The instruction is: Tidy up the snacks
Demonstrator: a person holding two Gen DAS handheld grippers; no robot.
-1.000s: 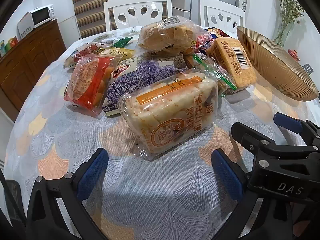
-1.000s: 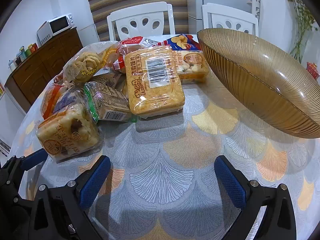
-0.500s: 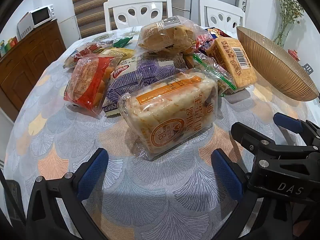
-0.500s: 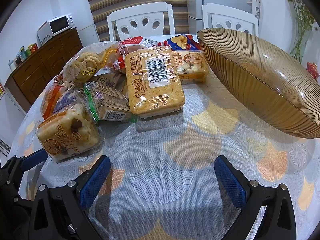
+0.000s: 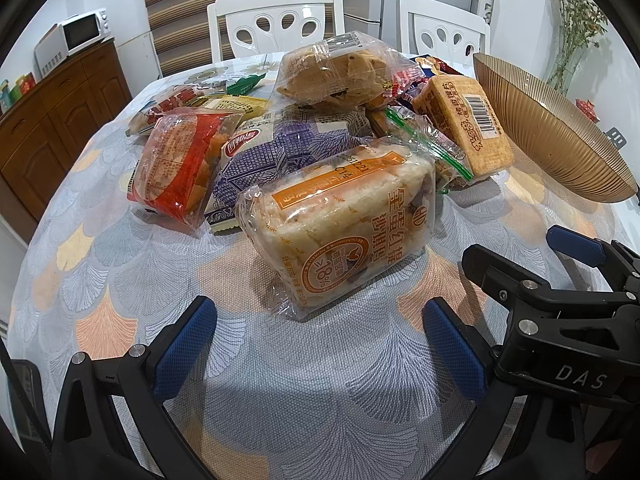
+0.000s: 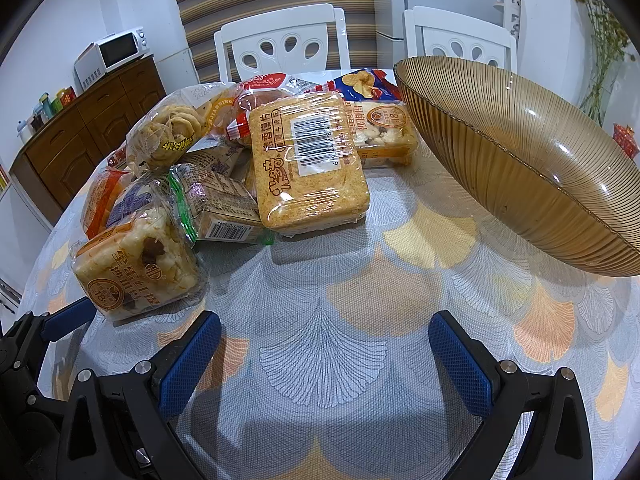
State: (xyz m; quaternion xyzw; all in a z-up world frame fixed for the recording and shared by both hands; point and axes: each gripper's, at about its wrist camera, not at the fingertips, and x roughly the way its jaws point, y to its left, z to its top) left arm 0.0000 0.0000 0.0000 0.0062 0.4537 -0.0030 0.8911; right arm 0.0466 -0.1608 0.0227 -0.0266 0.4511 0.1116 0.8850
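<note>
A heap of wrapped snacks lies on the patterned tablecloth. Nearest my left gripper (image 5: 319, 326) is a pale cake pack with an orange label (image 5: 340, 224), just beyond the open blue pads. The same pack (image 6: 136, 264) shows at the left in the right wrist view. Behind it lie a red bag (image 5: 180, 164), a purple-and-white pack (image 5: 276, 148), a cookie bag (image 5: 340, 68) and a flat barcode pack (image 6: 308, 164). My right gripper (image 6: 325, 336) is open over bare cloth. A ribbed amber bowl (image 6: 520, 184) stands empty at the right.
Two white chairs (image 6: 280, 40) stand behind the table. A wooden sideboard (image 6: 88, 128) with a microwave (image 6: 112, 54) is at the left. A plant (image 5: 576, 32) stands at the back right. My right gripper's body (image 5: 560, 320) sits close beside the left one.
</note>
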